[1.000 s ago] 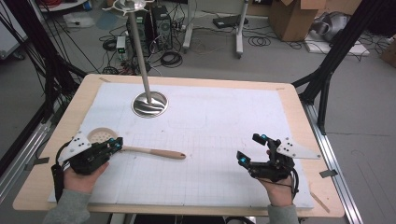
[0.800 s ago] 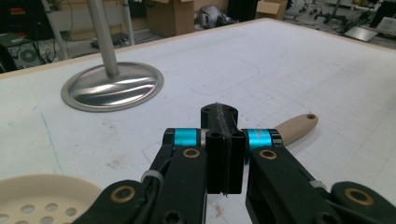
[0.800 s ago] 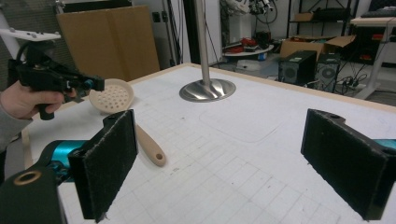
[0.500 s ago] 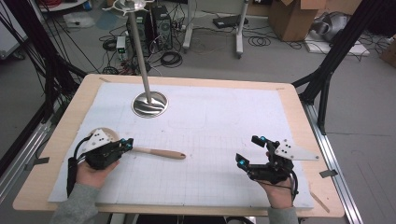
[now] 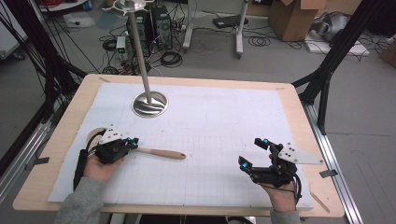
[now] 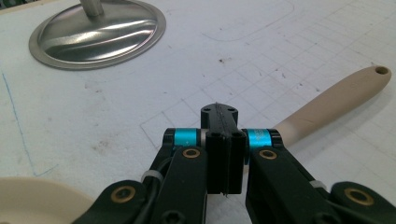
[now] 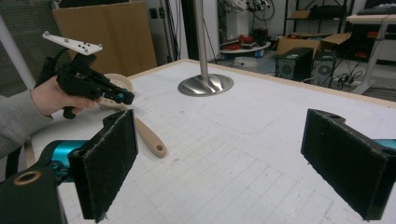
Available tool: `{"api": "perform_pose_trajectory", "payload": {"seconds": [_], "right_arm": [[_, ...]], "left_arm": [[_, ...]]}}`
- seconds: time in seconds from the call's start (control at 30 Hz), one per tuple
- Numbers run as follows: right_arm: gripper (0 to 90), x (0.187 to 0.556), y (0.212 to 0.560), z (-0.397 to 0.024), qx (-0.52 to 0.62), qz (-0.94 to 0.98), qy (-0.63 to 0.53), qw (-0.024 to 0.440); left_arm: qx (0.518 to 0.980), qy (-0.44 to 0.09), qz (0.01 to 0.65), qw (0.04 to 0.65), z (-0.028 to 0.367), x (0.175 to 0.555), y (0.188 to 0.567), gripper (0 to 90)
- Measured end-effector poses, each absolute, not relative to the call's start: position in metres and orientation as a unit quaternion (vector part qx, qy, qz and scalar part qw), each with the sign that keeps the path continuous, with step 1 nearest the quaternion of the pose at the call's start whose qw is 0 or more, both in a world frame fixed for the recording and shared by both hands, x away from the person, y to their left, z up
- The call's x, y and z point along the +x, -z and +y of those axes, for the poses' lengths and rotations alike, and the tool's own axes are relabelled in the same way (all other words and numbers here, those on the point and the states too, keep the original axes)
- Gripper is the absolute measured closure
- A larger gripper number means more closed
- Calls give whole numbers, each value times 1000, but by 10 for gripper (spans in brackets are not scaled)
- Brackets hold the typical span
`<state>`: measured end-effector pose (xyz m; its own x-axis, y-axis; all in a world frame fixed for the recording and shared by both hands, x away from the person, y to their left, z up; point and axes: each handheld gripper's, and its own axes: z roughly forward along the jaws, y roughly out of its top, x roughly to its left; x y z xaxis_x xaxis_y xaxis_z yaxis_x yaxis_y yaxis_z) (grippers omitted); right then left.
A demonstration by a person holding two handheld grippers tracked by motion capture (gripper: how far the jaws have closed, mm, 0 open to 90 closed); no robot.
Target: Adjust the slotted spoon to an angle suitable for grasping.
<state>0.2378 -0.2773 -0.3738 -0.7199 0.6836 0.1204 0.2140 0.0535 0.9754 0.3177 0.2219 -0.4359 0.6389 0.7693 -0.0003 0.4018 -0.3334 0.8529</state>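
White gridded matting covers your wooden surface (image 5: 285,95), with a metal stand base (image 5: 149,103) at the far left. Your left tongs (image 5: 133,144) sit near the left edge with their jaws pressed together, right above the near end of a wooden spoon handle (image 5: 161,152); whether they touch it you cannot tell. The handle (image 6: 336,98) runs off toward the surface's middle. Your right tongs (image 5: 254,156) hover near the right front, jaws wide apart, holding nothing, well apart from the spoon.
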Motion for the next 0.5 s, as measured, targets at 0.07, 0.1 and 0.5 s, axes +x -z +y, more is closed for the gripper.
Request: {"api": "perform_pose_trajectory", "payload": {"seconds": [0.07,0.1,0.5], "right_arm": [[98,238,374,-277,320,701,-608,192],[97,238,375,-277,320,701,-607,193],[97,238,378,-276,321,706,-602,190]], "left_arm": [[791,-204,372,440,221,320,438,898],[793,-203,373,437,221,321,439,898],[793,-173,406,420,224,328,443,899]]}}
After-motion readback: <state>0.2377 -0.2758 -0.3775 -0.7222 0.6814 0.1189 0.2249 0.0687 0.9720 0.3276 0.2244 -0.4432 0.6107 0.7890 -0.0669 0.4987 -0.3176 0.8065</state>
